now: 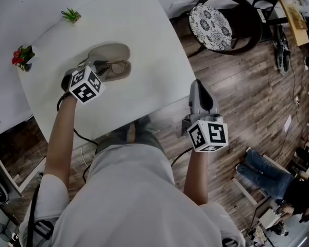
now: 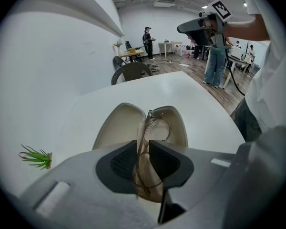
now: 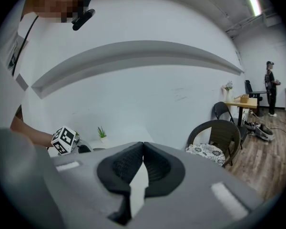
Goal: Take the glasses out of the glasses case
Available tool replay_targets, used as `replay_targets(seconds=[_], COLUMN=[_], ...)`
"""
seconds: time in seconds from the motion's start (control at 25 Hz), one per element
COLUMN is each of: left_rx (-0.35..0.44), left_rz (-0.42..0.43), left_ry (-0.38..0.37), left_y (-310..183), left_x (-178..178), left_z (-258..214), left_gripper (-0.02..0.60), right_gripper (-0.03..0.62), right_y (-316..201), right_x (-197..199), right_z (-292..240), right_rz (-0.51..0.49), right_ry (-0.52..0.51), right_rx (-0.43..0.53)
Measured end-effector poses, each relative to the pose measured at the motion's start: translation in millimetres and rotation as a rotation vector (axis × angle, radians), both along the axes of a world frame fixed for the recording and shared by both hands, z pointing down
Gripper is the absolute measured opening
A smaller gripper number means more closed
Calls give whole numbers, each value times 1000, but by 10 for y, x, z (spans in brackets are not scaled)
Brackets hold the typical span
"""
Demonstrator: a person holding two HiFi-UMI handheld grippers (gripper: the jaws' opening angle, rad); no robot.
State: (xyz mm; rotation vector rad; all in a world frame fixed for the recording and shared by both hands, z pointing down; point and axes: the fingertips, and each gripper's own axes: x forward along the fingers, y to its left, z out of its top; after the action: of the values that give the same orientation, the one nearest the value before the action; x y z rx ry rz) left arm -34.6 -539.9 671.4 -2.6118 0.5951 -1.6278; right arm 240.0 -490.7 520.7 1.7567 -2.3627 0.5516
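My left gripper [image 2: 142,162], jaws pinched on the glasses [image 2: 157,123], holds them over the open glasses case [image 2: 115,128], far left on the table [image 1: 144,40]. The frame looks light, thin and fragile, so I judge a gentle grip on the rim safest. My right gripper [image 3: 143,149] is closed on nothing.

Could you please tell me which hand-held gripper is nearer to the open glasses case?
Left. The left hand-held gripper is at the glasses case, shut on the glasses; the right hand-held gripper is past the table edge, shut.
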Motion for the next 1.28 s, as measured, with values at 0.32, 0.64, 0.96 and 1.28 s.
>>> replay_targets(seconds=[0.32, 0.64, 0.96, 1.28], left_rx=[-1, 3, 48, 148], left_rz=[36, 110, 94, -36], left_ry=[-26, -71, -17, 95], left_y=[-36, -43, -46, -107], left_x=[-2, 3, -13, -203], left_z=[20, 28, -162, -562], left_gripper=[40, 25, 23, 23], right_gripper=[3, 3, 3, 3], right_y=[28, 40, 57, 51], right_x=[20, 47, -31, -300], right_z=[34, -7, -62, -180], right_rz=[-3, 17, 19, -12], right_ry=[13, 12, 5, 2], right_rx=[-12, -8, 2, 28])
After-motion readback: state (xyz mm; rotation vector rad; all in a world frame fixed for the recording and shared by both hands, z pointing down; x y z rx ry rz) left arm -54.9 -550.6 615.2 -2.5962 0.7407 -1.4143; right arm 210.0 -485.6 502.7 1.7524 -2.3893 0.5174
